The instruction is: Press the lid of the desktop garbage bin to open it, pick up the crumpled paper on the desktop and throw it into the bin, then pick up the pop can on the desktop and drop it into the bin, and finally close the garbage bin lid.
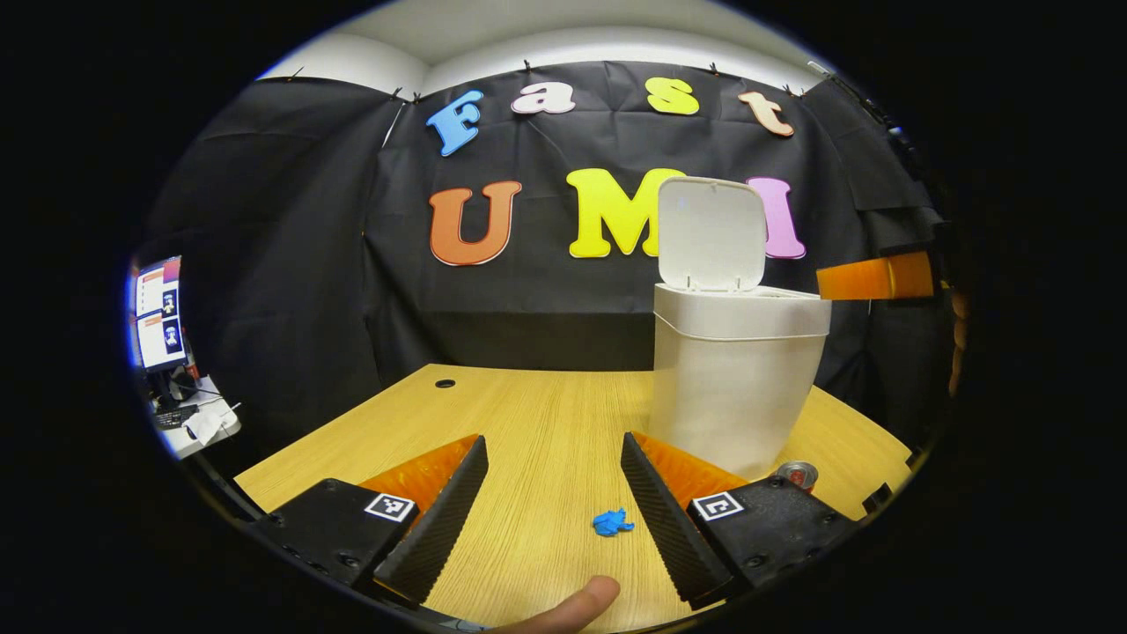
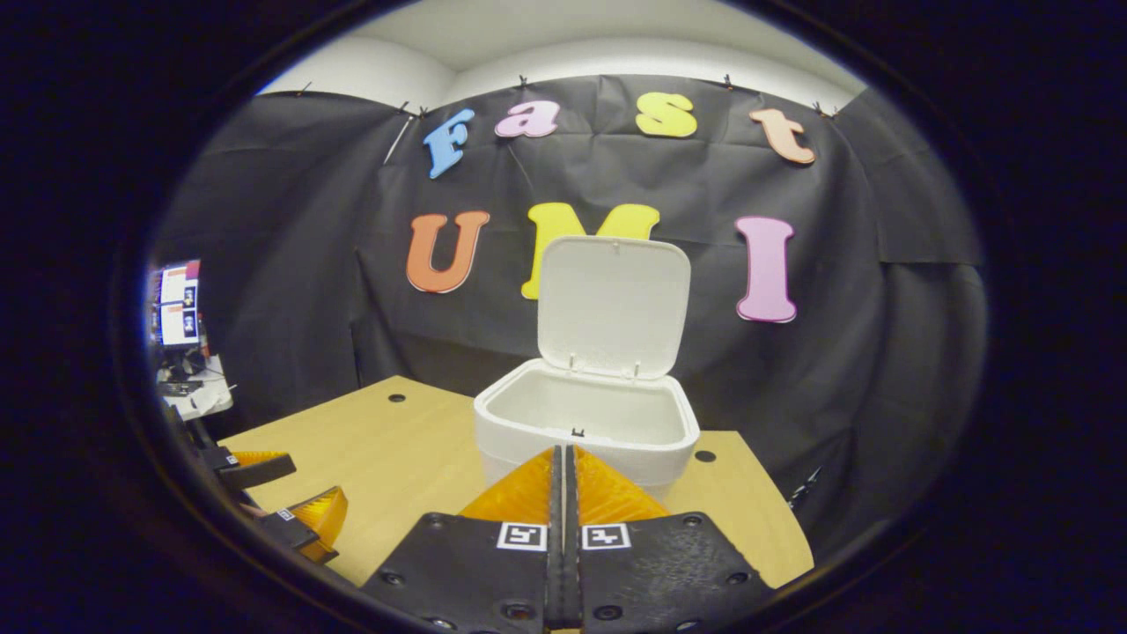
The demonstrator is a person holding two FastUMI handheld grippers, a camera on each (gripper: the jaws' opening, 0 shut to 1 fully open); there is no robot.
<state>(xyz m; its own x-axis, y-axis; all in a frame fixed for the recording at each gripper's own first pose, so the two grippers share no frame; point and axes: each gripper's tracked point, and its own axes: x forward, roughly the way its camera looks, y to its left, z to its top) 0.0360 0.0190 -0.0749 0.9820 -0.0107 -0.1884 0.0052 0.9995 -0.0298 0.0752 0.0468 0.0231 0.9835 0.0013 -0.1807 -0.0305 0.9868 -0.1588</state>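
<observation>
Your fingertip (image 1: 577, 608) sits nearest, below the left gripper (image 1: 553, 471), whose fingers are spread wide with nothing between them. One blue crumpled paper (image 1: 612, 522) lies on the desk (image 1: 528, 414) in front of the bin (image 1: 735, 379), left of one pop can (image 1: 797, 475), orientation unclear. Bin stands upright, lid (image 1: 711, 233) vertical. Right gripper (image 2: 563, 475) is clamped together empty at the bin's front rim; visible interior looks empty.
</observation>
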